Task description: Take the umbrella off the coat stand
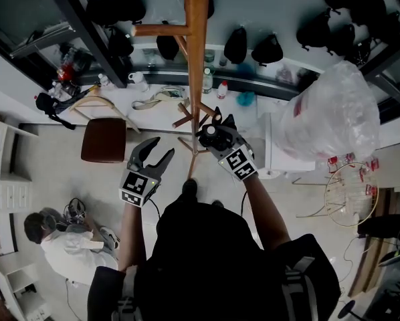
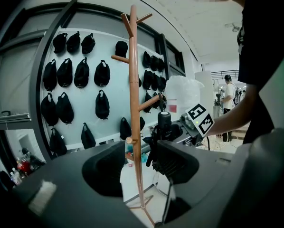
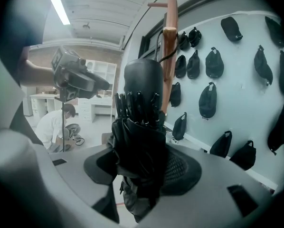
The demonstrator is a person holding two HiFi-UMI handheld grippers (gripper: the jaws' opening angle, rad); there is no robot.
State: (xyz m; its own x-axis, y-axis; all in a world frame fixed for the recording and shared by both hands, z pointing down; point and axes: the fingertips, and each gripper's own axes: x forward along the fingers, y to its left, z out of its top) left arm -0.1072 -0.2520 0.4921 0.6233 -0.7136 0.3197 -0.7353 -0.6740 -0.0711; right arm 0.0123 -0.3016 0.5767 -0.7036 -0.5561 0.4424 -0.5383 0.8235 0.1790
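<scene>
The tall brown wooden coat stand (image 1: 196, 59) rises just on the far side of both my claws. The folded black fabric umbrella (image 3: 139, 127) stands upright in my right claw (image 3: 143, 172), whose jaws pinch its bunched canopy close beside the stand's pole. My left claw (image 1: 153, 155) is spread and empty, on the near left of the pole.

A thin dark cord (image 3: 168, 56) seems to run from the umbrella's top toward a short wooden peg (image 3: 169, 31). I can't tell whether it is hooked there. So I judge the job now is to clear that peg. I should lift first, until any loop is above the peg's tip, and only then draw the umbrella toward me, away from the pole. That calls for a firm pinch and no twisting. The left claw should stand clear of the path, ready to steady the pole if it rocks.
</scene>
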